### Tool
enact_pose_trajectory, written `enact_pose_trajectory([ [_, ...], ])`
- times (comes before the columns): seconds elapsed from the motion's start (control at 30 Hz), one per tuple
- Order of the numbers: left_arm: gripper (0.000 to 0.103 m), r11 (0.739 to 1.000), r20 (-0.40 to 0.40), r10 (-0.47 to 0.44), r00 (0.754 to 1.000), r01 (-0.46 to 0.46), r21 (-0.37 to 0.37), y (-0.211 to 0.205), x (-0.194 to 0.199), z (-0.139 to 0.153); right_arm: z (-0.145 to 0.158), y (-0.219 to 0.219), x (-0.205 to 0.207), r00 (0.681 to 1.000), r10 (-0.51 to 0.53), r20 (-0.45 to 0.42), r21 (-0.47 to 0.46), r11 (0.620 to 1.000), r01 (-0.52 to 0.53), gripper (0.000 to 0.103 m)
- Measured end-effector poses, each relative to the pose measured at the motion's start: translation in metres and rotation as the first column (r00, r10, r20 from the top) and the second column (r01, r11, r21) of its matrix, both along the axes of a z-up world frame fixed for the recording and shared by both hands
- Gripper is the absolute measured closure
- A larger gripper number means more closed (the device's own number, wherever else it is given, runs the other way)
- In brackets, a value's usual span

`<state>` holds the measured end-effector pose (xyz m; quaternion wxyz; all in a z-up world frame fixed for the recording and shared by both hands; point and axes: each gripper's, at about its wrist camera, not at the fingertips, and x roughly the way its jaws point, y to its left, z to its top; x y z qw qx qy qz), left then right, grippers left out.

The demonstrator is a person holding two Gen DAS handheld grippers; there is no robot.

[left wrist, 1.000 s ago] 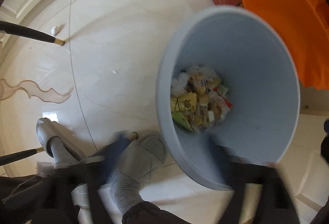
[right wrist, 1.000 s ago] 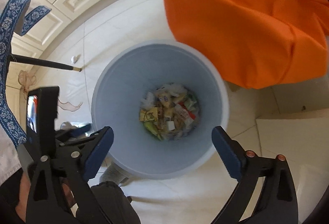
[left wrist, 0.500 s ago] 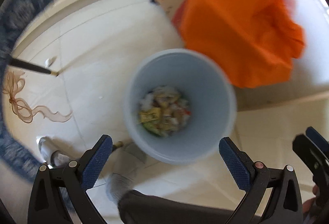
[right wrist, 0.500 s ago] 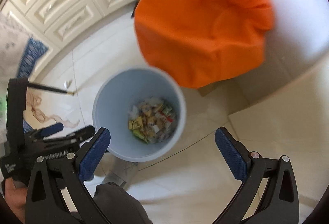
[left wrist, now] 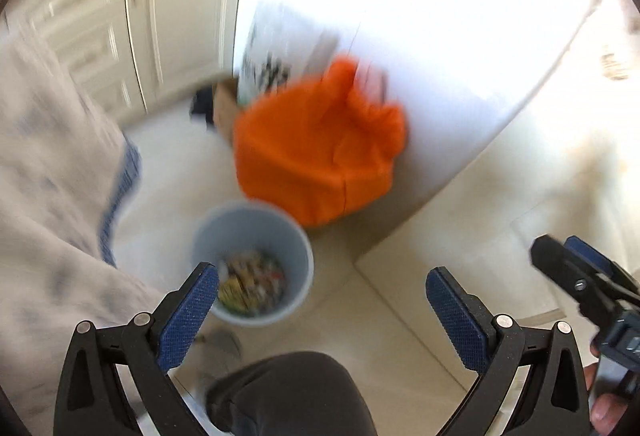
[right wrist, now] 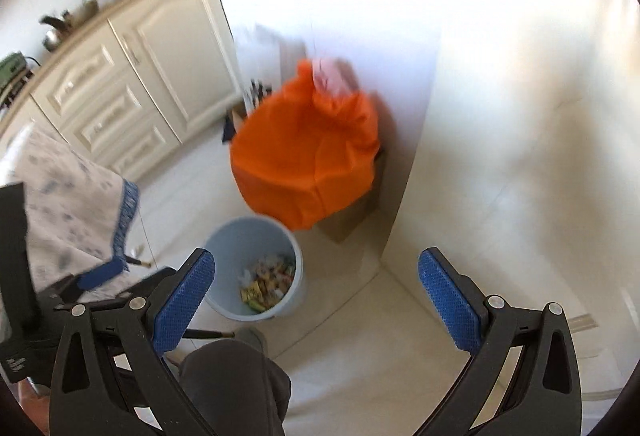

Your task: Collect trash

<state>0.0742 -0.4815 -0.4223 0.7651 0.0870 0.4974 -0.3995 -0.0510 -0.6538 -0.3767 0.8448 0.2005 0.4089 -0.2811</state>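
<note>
Blue-padded left claw and right claw gape wide, empty, above the trash-filled bin.

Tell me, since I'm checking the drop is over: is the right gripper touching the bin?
Apart. In the right wrist view the right gripper is open and empty, with the blue bin small on the floor far below its fingers.

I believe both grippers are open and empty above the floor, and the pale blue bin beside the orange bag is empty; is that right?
Not quite: the pale blue bin is not empty; the right wrist view shows wrappers piled in its bottom. The rest holds: left gripper and right gripper are open and empty, with the orange bag beside the bin.
</note>
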Motion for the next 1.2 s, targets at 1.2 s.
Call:
enact_pose_trajectory([
  [1.2, 0.001, 0.674, 0.59, 0.689, 0.421, -0.67, -0.31, 0.458, -0.212, 0.259, 0.242, 0.4, 0.035, 0.646, 0.614, 0.454, -0.344, 0.789, -0.509, 0.0],
])
